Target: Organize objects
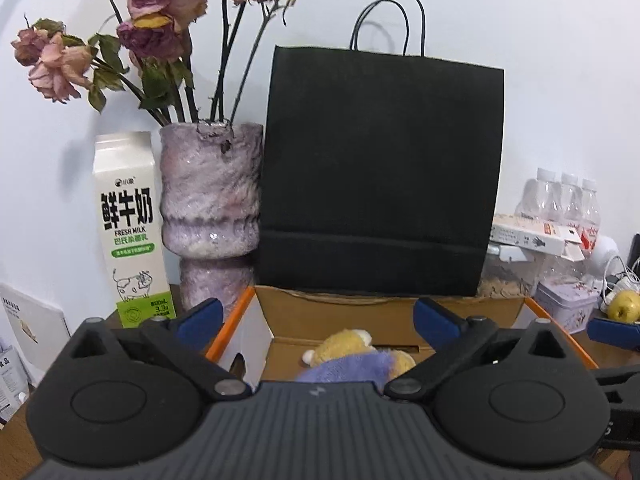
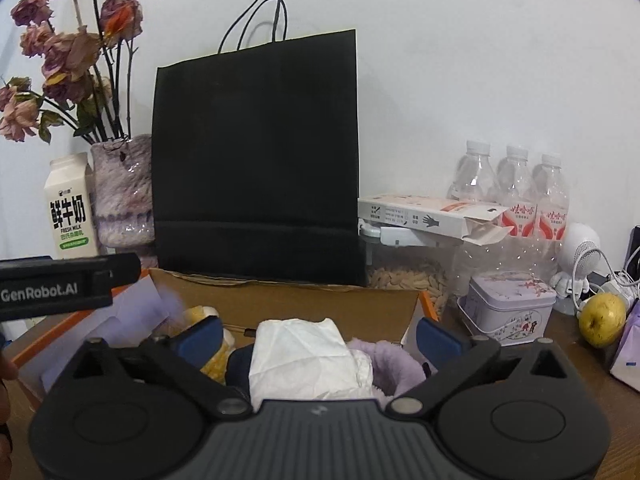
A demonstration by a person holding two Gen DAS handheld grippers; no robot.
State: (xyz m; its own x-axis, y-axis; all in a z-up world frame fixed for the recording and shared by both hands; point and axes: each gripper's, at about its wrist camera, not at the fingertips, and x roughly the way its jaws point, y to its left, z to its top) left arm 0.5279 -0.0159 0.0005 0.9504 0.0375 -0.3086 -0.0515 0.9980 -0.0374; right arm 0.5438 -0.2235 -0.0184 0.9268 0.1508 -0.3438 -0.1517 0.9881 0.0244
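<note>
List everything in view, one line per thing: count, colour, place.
Paper bag: 1, black, behind the box.
Cardboard box: 1, brown, orange-edged, centre front.
Plush toy: 1, yellow and purple, in the box.
Tissue: 1, white, in the box.
Milk carton: 1, white and green, far left.
Vase: 1, purple, holding dried roses.
Water bottles: 3, clear, right rear.
Tin: 1, lilac, right.
Pear: 1, yellow, far right.
Left gripper: black, open.
Right gripper: black, open.
</note>
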